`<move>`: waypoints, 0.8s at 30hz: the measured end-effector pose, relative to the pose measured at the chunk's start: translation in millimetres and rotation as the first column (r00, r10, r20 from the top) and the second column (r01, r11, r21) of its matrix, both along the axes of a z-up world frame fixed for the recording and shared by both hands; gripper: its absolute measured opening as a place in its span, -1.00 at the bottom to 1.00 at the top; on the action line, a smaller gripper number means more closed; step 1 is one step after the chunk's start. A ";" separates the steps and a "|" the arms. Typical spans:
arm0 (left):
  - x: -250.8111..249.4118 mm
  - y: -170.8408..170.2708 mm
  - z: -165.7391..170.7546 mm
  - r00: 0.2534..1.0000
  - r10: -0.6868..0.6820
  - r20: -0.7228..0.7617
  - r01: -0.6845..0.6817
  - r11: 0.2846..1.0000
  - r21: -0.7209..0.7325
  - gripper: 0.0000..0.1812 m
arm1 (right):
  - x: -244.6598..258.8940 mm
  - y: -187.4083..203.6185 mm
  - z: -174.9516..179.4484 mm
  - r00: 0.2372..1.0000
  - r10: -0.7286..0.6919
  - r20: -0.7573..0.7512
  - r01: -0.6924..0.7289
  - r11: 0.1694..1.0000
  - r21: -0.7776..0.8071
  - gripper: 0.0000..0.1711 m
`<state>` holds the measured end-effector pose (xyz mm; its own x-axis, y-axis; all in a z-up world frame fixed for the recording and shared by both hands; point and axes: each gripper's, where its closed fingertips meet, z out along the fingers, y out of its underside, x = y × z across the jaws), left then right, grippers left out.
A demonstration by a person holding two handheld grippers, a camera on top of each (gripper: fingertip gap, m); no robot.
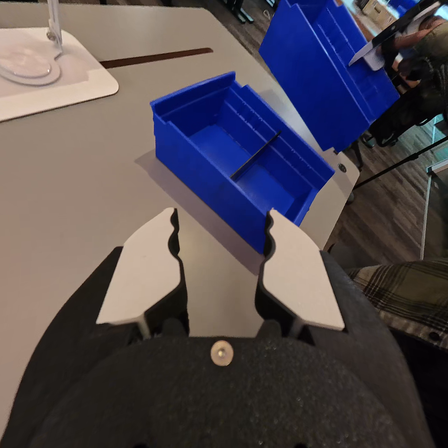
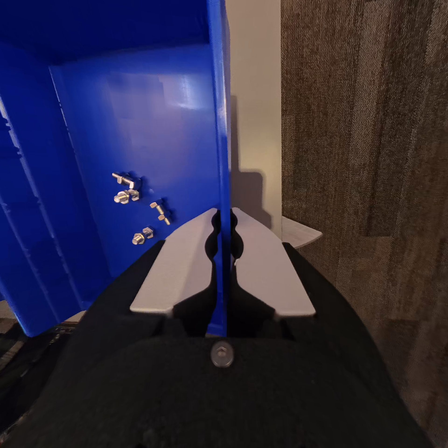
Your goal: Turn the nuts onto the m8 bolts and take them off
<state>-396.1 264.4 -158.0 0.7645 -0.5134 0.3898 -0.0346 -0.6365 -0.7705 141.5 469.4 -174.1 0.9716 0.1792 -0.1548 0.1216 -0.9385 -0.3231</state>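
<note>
Several silver M8 bolts with nuts on them (image 2: pixel 141 236) lie loose on the floor of a large blue bin (image 2: pixel 135 121). My right gripper (image 2: pixel 224 213) is shut on this bin's right side wall (image 2: pixel 221 121). In the left wrist view the large bin (image 1: pixel 315 72) hangs tilted beyond the table's right edge, with the right gripper's white fingers (image 1: pixel 363 58) on it. My left gripper (image 1: pixel 221 213) is open and empty above the grey table (image 1: pixel 72 194). It is just in front of a small, empty blue bin (image 1: pixel 218 155) with a black divider (image 1: pixel 255 155).
A white base plate with a clear stand (image 1: pixel 48 80) sits at the table's far left. A dark slot (image 1: pixel 155 57) runs across the tabletop. The table's right edge (image 1: pixel 339 194) is close to the small bin. A plaid sleeve (image 1: pixel 400 291) is at the right. My hands' fingertips stand some 60 centimetres from each other.
</note>
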 end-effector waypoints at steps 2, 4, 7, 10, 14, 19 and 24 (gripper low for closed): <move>6.2 9.2 13.5 1.000 0.002 0.023 -0.003 1.000 0.025 -0.20 | -6.3 1.7 23.2 1.000 -0.003 0.000 0.003 1.000 0.028 -0.94; 14.5 21.7 28.5 1.000 -0.006 0.029 0.005 0.999 0.043 -0.16 | -17.7 4.2 48.6 1.000 -0.002 0.004 0.002 0.999 0.054 -0.93; 33.4 47.0 56.9 0.999 -0.027 0.039 0.025 0.998 0.057 -0.02 | -42.8 11.4 87.9 1.000 0.005 0.025 -0.007 0.994 0.107 -0.93; 57.7 74.9 86.6 0.998 -0.046 0.032 0.044 0.997 0.069 0.07 | -79.0 18.6 120.0 0.999 0.022 0.027 -0.026 0.988 0.151 -0.94; 96.6 106.5 109.6 0.995 -0.071 0.065 0.068 0.997 0.041 0.20 | -140.1 24.9 142.4 0.997 0.071 -0.008 -0.068 0.980 0.185 -0.94; 110.1 134.2 145.7 0.980 -0.027 0.197 0.028 1.000 0.001 0.42 | -210.6 27.5 144.9 0.991 0.131 -0.038 -0.120 0.970 0.211 -0.95; 81.6 154.4 139.1 0.995 0.080 0.064 -0.076 0.995 -0.061 0.40 | -256.3 26.5 135.8 0.986 0.167 -0.023 -0.159 0.966 0.202 -0.94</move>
<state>-314.5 418.8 -18.9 0.7728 -0.4284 0.4683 0.0666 -0.6789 -0.7312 -114.8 495.9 -38.4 0.9205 0.3655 -0.1380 0.2508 -0.8237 -0.5086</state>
